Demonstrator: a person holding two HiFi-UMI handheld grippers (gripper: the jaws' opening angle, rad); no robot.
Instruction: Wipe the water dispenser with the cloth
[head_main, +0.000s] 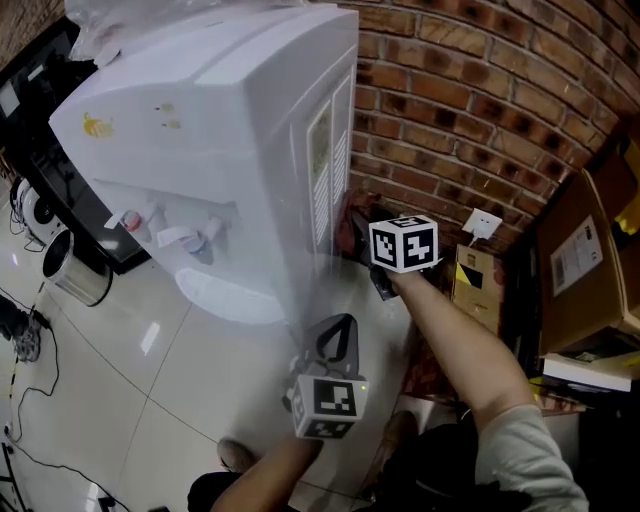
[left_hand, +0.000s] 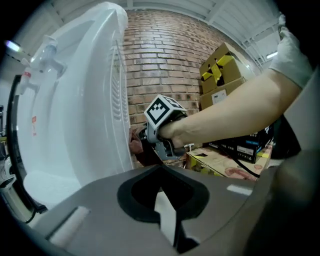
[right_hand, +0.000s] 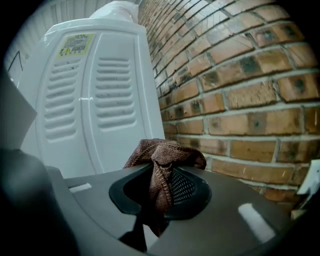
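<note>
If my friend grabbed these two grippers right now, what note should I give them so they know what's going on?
Left gripper: jaws shut, empty, held back from the water dispenser.
Right gripper: jaws shut on the brown cloth, low beside the dispenser's vented panel, near the brick wall.
Done: the cloth is in hand and brought up to the panel. I can't tell whether it touches, or what is already wiped.
Left: press the cloth on the panel and wipe, then probably the other sides.
</note>
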